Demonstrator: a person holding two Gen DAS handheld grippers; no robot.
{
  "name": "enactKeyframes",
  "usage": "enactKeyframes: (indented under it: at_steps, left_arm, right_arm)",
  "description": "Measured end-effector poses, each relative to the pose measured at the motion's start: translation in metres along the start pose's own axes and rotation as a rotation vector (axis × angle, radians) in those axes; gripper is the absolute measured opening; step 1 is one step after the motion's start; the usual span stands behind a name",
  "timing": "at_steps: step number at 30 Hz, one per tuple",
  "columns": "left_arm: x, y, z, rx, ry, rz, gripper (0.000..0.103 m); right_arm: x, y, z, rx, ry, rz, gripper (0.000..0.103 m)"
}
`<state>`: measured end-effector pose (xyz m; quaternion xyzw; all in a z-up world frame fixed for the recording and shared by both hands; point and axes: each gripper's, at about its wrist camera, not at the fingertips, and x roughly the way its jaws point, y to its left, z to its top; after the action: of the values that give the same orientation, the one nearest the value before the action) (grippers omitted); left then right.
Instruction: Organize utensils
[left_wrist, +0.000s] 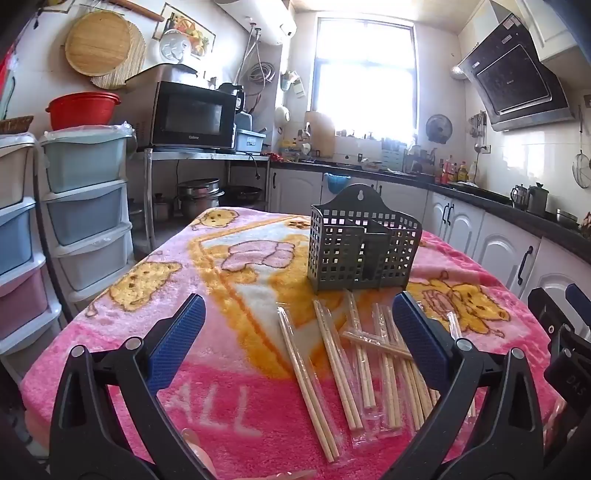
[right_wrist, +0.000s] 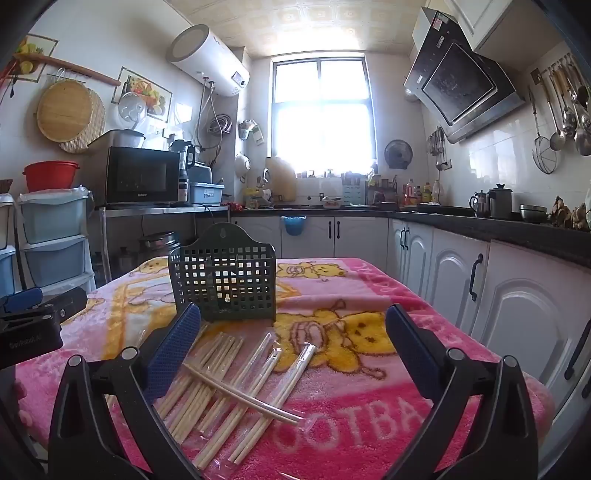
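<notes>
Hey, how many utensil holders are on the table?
1. The gray utensil holder stands upright on the pink blanket, behind the wrapped chopsticks, which lie outside it. No other holder shows.

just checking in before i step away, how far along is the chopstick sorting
Nothing looks done yet: the holder stands upright on the blanket and no chopsticks show inside it. Nothing is in hand: the left tool and right tool are both open and hold nothing. All of it is left: the wrapped chopsticks lie loose in front of the holder, one pair crossed over the others.
</notes>
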<state>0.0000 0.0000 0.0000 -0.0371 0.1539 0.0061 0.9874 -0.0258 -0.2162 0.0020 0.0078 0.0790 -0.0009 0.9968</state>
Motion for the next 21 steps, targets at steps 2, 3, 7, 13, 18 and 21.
enactKeyframes:
  at_steps: [2, 3, 7, 13, 18, 21]
  left_arm:
    - [-0.0002, 0.0000, 0.0000, 0.000, -0.003, 0.001, 0.094]
    - [-0.0004, 0.0000, 0.0000, -0.001, -0.003, 0.001, 0.094]
    - [0.0000, 0.0000, 0.0000, 0.000, -0.001, 0.001, 0.094]
    - [0.0007, -0.0012, 0.0006, -0.003, -0.001, 0.000, 0.094]
    - [-0.0001, 0.0002, 0.0000, -0.004, -0.002, -0.001, 0.094]
    - [-0.0001, 0.0001, 0.0000, -0.003, -0.002, -0.001, 0.094]
  right_arm:
    - [0.0002, 0.0001, 0.0001, 0.000, 0.001, 0.000, 0.097]
    - [0.0004, 0.0002, 0.0002, 0.000, 0.001, 0.000, 0.097]
    - [-0.0007, -0.0001, 0.0004, 0.003, -0.006, 0.001, 0.097]
    - [-0.0009, -0.0002, 0.0005, 0.004, -0.005, 0.000, 0.097]
    - [-0.0010, -0.0003, 0.0007, 0.002, -0.005, -0.001, 0.097]
    - [-0.0012, -0.0005, 0.0007, 0.005, -0.006, -0.001, 0.097]
